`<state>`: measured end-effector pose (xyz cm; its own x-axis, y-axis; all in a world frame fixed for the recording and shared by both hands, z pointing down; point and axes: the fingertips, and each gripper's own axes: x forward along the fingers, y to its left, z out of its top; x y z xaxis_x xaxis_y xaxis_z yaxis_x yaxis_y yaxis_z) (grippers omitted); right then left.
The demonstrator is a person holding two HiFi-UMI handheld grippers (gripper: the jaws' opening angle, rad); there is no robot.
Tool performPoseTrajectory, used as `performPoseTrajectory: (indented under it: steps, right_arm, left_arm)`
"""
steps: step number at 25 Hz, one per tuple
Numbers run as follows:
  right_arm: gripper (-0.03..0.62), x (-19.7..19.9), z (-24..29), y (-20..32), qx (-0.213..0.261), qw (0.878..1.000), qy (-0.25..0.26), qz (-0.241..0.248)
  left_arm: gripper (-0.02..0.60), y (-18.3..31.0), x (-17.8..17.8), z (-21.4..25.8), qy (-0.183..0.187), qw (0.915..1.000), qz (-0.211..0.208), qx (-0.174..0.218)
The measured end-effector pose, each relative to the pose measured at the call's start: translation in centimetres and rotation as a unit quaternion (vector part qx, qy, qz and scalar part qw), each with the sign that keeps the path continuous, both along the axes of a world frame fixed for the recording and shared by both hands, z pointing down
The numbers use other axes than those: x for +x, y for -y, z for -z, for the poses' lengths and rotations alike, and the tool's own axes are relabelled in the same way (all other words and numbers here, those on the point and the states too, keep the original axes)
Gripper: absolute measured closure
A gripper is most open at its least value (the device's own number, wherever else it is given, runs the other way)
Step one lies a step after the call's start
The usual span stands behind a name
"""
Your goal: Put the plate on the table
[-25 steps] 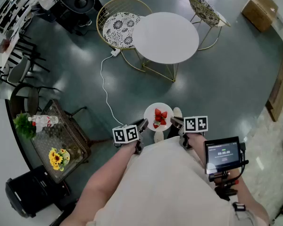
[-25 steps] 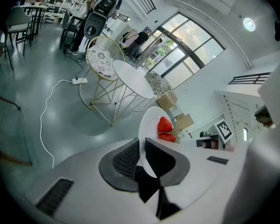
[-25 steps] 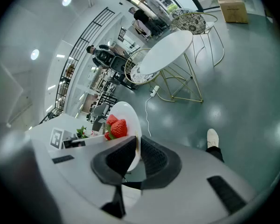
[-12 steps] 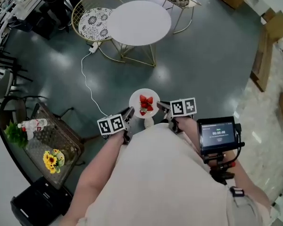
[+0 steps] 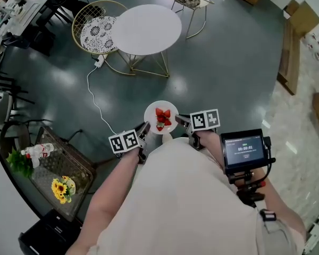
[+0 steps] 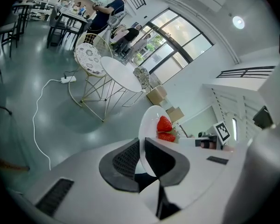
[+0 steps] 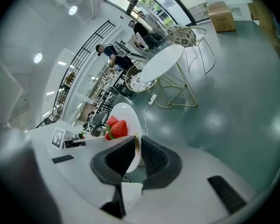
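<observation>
The left gripper [image 5: 144, 129] and right gripper [image 5: 182, 120] clamp opposite rims of the round white plate [image 5: 153, 112]; the round white surface [image 5: 146, 28] stands well ahead, slightly leftward.

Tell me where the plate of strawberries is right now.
In the head view the white plate is mid-frame, over the floor between the left gripper and right gripper, each clamped on its rim, well short of the round white table.
</observation>
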<state>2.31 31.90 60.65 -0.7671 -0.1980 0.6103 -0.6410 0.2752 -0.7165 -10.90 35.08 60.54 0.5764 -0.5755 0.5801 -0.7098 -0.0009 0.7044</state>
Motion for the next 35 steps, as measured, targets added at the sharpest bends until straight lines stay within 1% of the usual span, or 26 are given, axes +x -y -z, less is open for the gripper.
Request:
performPoseTrajectory:
  steps: [3,8,11,15,18,26,32,35]
  right_arm:
    - [0.551,0.4,0.0,-0.5,-0.002,1.000,0.003,-0.008]
    - [0.551,0.6,0.6,-2.1,0.002,1.000,0.004,-0.014]
    - [0.551,0.9,0.4,-1.7,0.002,1.000,0.004,-0.019]
    - [0.551,1.4,0.4,-1.7,0.005,0.999,0.007,-0.032]
    - [0.551,1.9,0.3,-1.6,0.006,0.999,0.005,-0.038]
    - [0.551,3.0,-0.5,-2.0,-0.003,0.999,-0.006,-0.051]
    - [0.551,4.3,-0.9,-2.2,-0.007,0.998,-0.009,-0.068]
    - [0.551,5.0,-1.0,-2.7,-0.007,0.997,-0.011,-0.078]
  left_arm:
    - [0.540,-0.1,0.3,0.2,0.004,1.0000,-0.005,0.004]
    - [0.540,-1.7,0.5,0.7,0.004,0.9999,-0.013,0.006]
    - [0.540,-1.1,0.8,0.4,0.009,0.9998,-0.019,0.006]
    - [0.540,-1.0,1.2,0.5,0.003,0.9997,-0.021,0.009]
    - [0.540,-0.9,1.7,0.2,0.003,0.9997,-0.024,0.003]
    - [0.540,-0.8,2.7,-0.7,-0.001,0.9989,-0.046,-0.011]
    - [0.540,-0.2,4.0,-1.3,-0.004,0.9979,-0.063,-0.008]
    - [0.540,-0.3,4.7,-1.4,0.003,0.9970,-0.077,-0.008]
